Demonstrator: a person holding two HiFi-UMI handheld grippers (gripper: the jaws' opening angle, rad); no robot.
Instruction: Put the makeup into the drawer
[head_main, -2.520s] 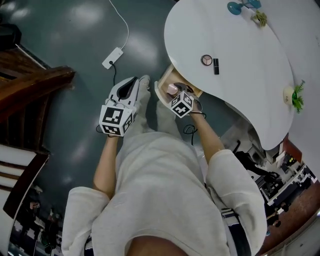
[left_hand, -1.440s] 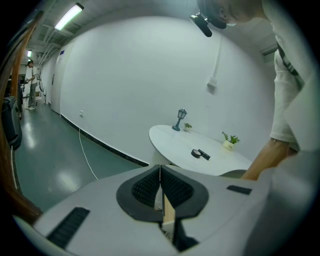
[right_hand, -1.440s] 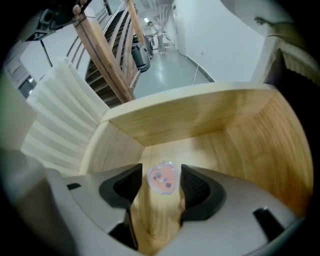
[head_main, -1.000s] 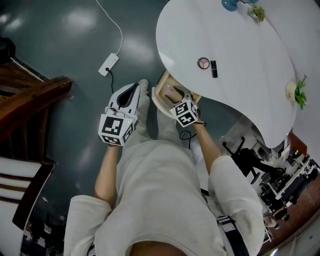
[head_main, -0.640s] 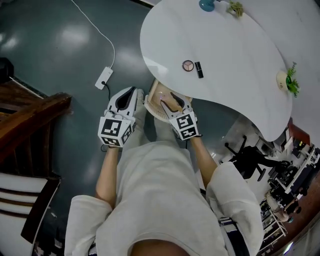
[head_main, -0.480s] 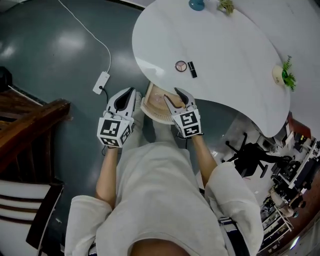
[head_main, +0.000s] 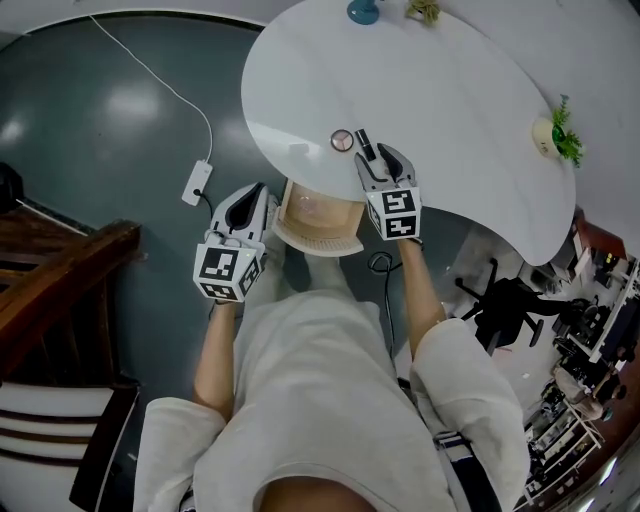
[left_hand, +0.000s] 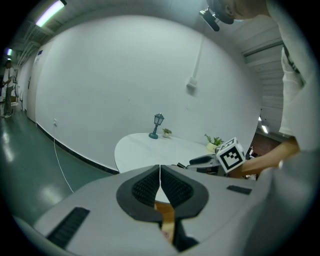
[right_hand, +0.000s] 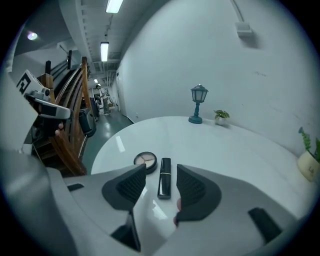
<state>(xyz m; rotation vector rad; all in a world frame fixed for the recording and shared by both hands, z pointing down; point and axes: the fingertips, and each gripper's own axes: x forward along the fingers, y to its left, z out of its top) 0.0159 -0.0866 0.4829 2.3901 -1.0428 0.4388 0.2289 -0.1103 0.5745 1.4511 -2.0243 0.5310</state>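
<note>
On the white table (head_main: 450, 90) a round compact (head_main: 342, 140) lies next to a black lipstick (head_main: 363, 143). My right gripper (head_main: 378, 155) hovers over the table edge just behind them. Its jaws are open and closing, with nothing pressed between the pads. In the right gripper view the lipstick (right_hand: 164, 179) lies on the table straight ahead of the right gripper (right_hand: 161, 176), and the compact (right_hand: 145, 160) is left of it. The wooden drawer (head_main: 310, 225) stands pulled out under the table. My left gripper (head_main: 252, 197) is shut and empty to the left of the drawer.
A blue lamp (head_main: 362, 10) and a small plant (head_main: 425, 10) stand at the table's far edge; a potted plant (head_main: 552, 135) is at its right end. A power strip (head_main: 195, 180) with a cable lies on the floor. Wooden furniture (head_main: 60, 270) is at left, an office chair base (head_main: 505, 300) at right.
My right gripper has lifted out of the drawer and come up over the tabletop behind the lipstick. The left gripper has shifted only a little beside the drawer.
</note>
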